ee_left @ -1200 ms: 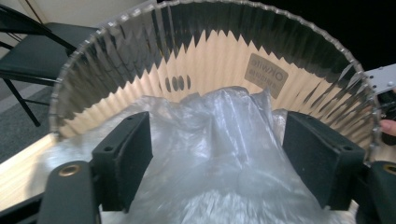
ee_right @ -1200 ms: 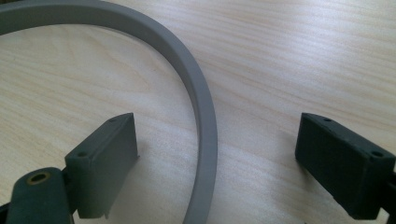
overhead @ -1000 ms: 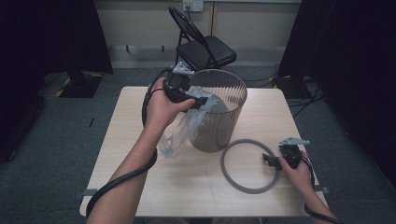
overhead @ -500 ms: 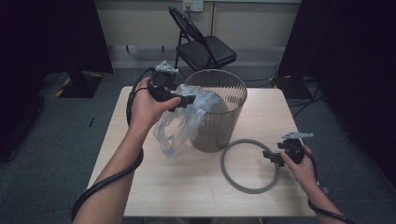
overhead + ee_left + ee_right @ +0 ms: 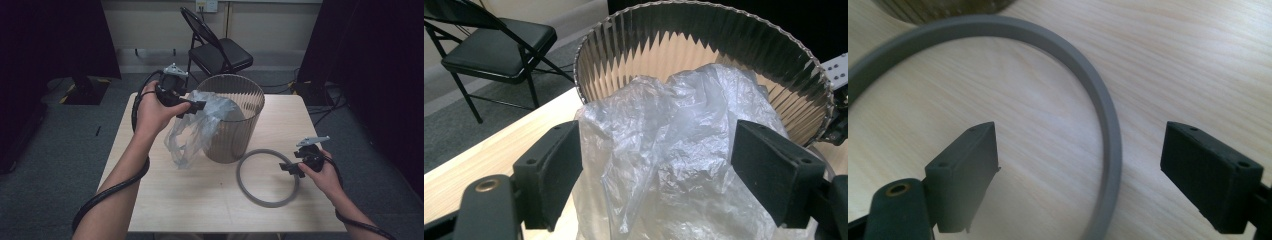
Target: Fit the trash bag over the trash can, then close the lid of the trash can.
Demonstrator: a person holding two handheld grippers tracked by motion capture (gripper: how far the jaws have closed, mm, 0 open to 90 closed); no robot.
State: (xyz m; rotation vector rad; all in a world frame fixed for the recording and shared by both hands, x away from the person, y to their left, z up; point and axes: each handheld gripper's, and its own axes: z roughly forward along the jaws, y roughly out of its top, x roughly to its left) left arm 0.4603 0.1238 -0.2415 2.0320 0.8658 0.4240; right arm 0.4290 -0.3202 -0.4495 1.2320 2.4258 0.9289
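Note:
A ribbed grey wastebin stands on the wooden table. A crumpled clear plastic bag drapes from the bin's near-left rim and hangs down its outside. My left gripper holds the bag's top bunched between its wide-set jaws, just left of the rim. In the left gripper view the bag spans from pad to pad in front of the bin. A flat grey ring lies on the table right of the bin. My right gripper hovers open over the ring's right arc, not touching it.
A black folding chair stands on the floor behind the table. Dark curtains hang at both sides. Black cables trail from both grippers along the person's forearms. Bare tabletop lies in front of the bin and ring.
The left hand has carried the bag's top to the left and slightly away from the bin's mouth. The right gripper has risen a little above the ring.

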